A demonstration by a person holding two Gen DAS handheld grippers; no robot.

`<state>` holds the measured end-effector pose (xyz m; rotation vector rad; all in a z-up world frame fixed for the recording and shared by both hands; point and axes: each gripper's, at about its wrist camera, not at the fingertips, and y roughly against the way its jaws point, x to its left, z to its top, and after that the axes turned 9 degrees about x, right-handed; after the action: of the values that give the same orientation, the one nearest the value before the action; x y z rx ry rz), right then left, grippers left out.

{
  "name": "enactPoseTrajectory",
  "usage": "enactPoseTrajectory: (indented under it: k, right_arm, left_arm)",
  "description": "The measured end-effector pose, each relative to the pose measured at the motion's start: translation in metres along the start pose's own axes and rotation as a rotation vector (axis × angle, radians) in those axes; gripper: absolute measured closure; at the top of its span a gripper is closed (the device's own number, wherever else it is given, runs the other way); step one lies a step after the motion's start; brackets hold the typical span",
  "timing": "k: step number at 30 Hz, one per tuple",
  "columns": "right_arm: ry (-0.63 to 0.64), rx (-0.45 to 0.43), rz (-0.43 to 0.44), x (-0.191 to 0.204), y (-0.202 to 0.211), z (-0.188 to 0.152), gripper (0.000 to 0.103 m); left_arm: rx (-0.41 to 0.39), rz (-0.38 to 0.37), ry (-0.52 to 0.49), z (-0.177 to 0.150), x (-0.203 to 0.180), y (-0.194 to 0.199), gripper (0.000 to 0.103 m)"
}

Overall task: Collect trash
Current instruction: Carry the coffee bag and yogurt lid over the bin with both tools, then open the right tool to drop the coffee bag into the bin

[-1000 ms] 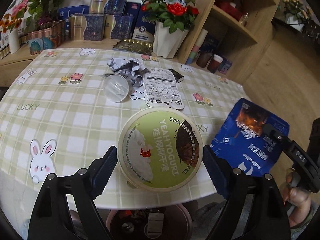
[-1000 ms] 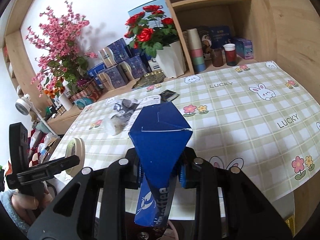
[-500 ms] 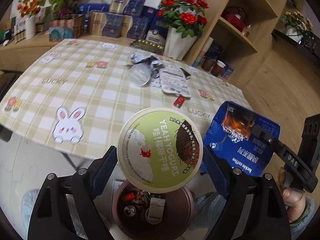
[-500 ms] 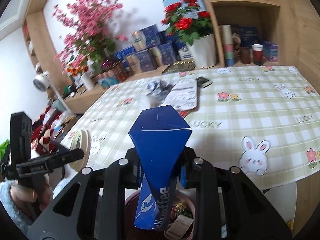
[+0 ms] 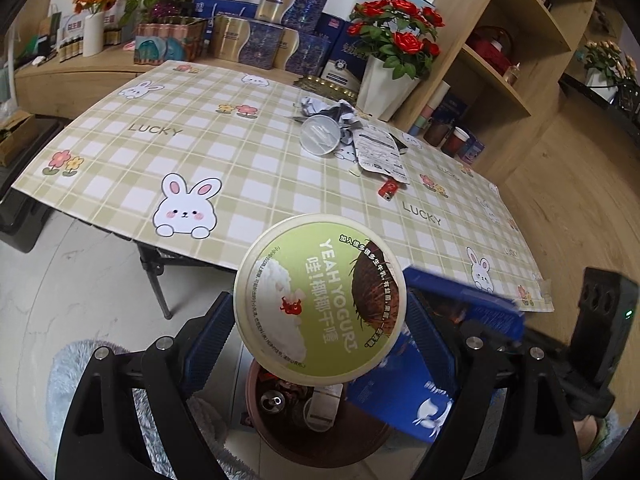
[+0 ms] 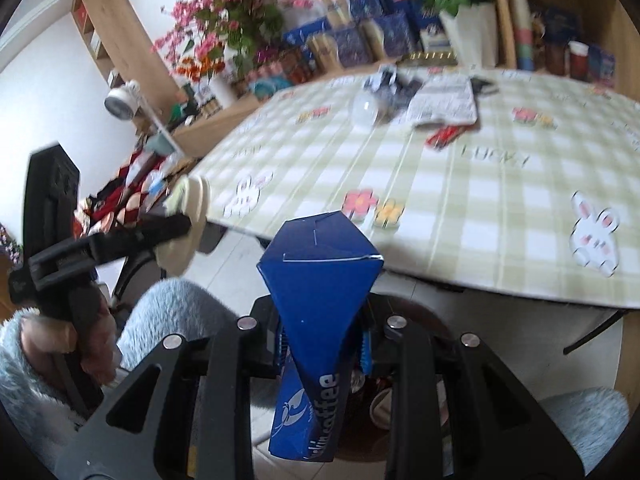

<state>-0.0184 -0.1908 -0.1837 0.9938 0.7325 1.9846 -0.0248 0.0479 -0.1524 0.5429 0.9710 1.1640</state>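
My left gripper (image 5: 320, 312) is shut on a round green yogurt lid (image 5: 320, 300) and holds it in the air over a brown trash bin (image 5: 320, 428) on the floor. The lid also shows edge-on in the right wrist view (image 6: 188, 228). My right gripper (image 6: 322, 344) is shut on a blue coffee bag (image 6: 316, 304), also off the table, above the bin (image 6: 384, 400); the bag shows in the left wrist view (image 5: 416, 384). On the table lie a clear plastic cup (image 5: 320, 136), crumpled wrappers (image 5: 328, 110), a white flat pouch (image 5: 378, 152) and a small red wrapper (image 5: 388, 189).
The checked tablecloth (image 5: 224, 160) ends at a near edge just beyond both grippers. A white vase of red roses (image 5: 388, 80), boxes and wooden shelves (image 5: 508, 52) stand behind it. The bin holds a can and cups. A folding table leg (image 5: 154, 280) stands left.
Both grippers have drawn back from over the table with the lid and the bag and now hang lower, over the trash bin beside the table's near edge.
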Motion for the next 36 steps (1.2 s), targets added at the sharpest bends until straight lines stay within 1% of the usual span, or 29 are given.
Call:
enactPoseTrajectory:
  k: [5,13,16,19,22,23,26,27,28,29,32,33,35,36]
  right_arm:
    - [-0.001,0.098,-0.020,-0.001,-0.023,-0.009,0.074]
    - [-0.073,0.184,-0.059,-0.016,-0.046,-0.018,0.073]
    - [-0.101,0.197,-0.063,-0.022,-0.049,-0.019,0.069]
    - [-0.115,0.200,-0.077,-0.026,-0.050,-0.019,0.062]
    - [-0.128,0.191,-0.086,-0.030,-0.048,-0.019,0.056]
    - [-0.131,0.178,-0.087,-0.031,-0.045,-0.019,0.049]
    - [-0.134,0.137,-0.094,-0.030,-0.037,-0.017,0.038]
    - [-0.137,0.123,-0.099,-0.031,-0.034,-0.016,0.037]
    - [-0.140,0.104,-0.107,-0.031,-0.030,-0.016,0.033]
    - [-0.142,0.090,-0.112,-0.031,-0.027,-0.015,0.026]
    - [-0.142,0.033,-0.132,-0.031,-0.017,-0.013,0.020]
    - [-0.139,0.023,-0.136,-0.031,-0.015,-0.011,0.018]
    - [-0.143,0.007,-0.156,-0.032,-0.013,-0.011,0.012]
    - [-0.146,-0.001,-0.164,-0.033,-0.012,-0.011,0.011]
  left_arm:
    - [-0.007,-0.004,0.010,-0.002,0.003,0.002,0.020]
    - [0.006,-0.008,0.014,-0.004,0.005,-0.002,0.020]
    - [0.012,-0.008,0.015,-0.005,0.005,-0.004,0.019]
    - [0.020,-0.008,0.010,-0.006,0.004,-0.006,0.020]
    - [0.031,-0.008,0.005,-0.007,0.003,-0.010,0.020]
    - [0.034,-0.007,0.004,-0.008,0.002,-0.011,0.020]
    - [0.042,-0.005,0.007,-0.009,0.003,-0.013,0.019]
    - [0.044,-0.003,0.007,-0.009,0.003,-0.014,0.019]
    - [0.046,-0.002,0.006,-0.009,0.003,-0.015,0.020]
    - [0.047,-0.001,0.004,-0.009,0.003,-0.015,0.020]
    - [0.052,0.003,-0.002,-0.010,0.002,-0.016,0.019]
    - [0.054,0.003,-0.003,-0.011,0.001,-0.016,0.019]
    - [0.055,0.000,-0.004,-0.011,0.000,-0.016,0.019]
    - [0.055,0.003,-0.006,-0.011,0.000,-0.016,0.019]
